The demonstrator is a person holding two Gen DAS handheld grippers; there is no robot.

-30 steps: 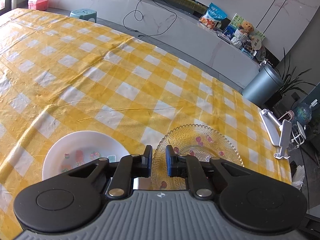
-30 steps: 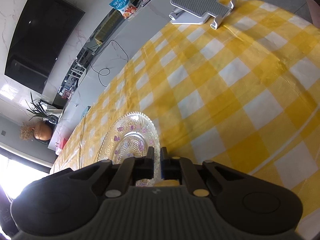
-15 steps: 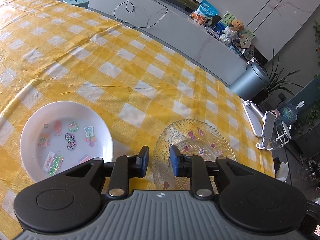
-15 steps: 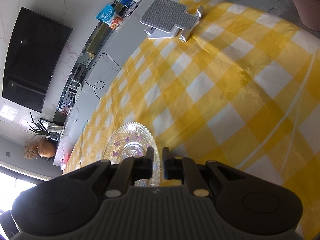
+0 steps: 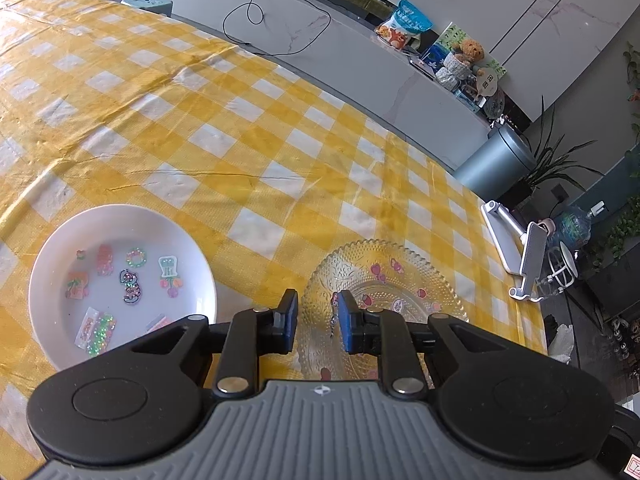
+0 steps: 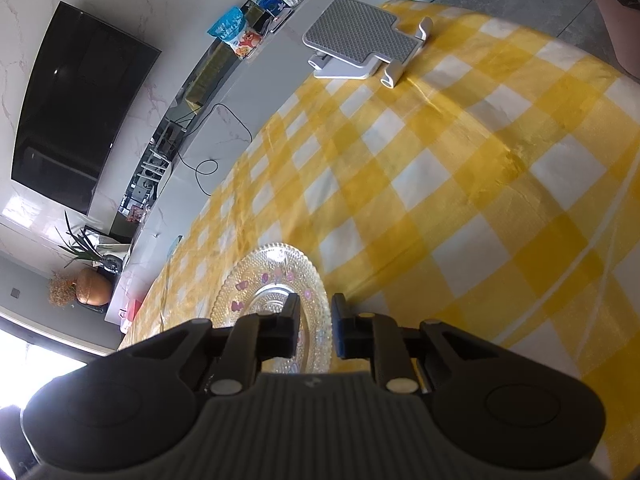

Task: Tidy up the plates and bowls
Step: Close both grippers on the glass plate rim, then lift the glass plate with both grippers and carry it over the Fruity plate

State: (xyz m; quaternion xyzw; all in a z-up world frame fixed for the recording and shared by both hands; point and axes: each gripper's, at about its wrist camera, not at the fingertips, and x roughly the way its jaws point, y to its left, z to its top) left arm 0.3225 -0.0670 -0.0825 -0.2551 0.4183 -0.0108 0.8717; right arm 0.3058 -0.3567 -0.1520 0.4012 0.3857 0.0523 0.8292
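- Left wrist view: a white plate lies on the yellow checked cloth of the bench, holding small coloured stickers scattered over its well.
- A clear glass plate with a beaded rim and pink heart marks lies just beside the white plate, a strip of cloth between them, and nearer the bench's right edge.
- Left gripper hovers with its fingers spread and nothing between them, over the glass plate's near left rim.
- Right wrist view: the right gripper has its fingers parted, straddling the rim of the glass plate; whether they touch it I cannot tell.
- A grey-and-white stand sits at the far corner of the bench.
- Beyond both plates the cloth runs bare to the far edge.
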